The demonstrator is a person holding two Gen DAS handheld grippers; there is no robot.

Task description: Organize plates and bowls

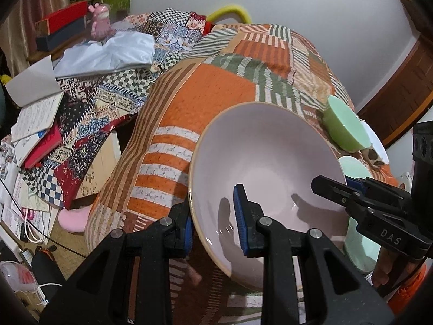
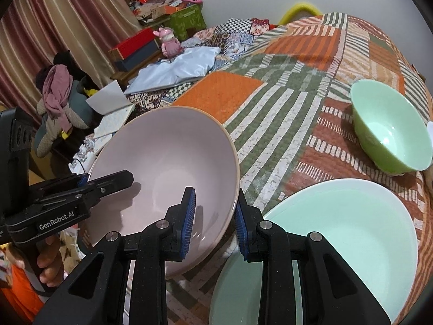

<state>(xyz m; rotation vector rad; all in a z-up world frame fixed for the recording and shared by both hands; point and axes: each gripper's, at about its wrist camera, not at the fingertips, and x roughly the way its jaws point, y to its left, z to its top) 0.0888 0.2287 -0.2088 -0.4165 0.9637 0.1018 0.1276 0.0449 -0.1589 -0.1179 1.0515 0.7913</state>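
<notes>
A large pale pink bowl hangs tilted over the patchwork cloth, held from both sides. My left gripper is shut on its left rim, one blue pad inside and one outside; the right wrist view shows it at the bowl's left edge. My right gripper is shut on the opposite rim and reaches in from the right in the left wrist view. A mint green plate lies just right of the bowl. Farther back stands a green bowl.
The patchwork cloth covers a raised, rounded surface that drops away at the left. A white plate lies behind the green bowl. Books and papers, a white cloth and a pink figurine clutter the left side.
</notes>
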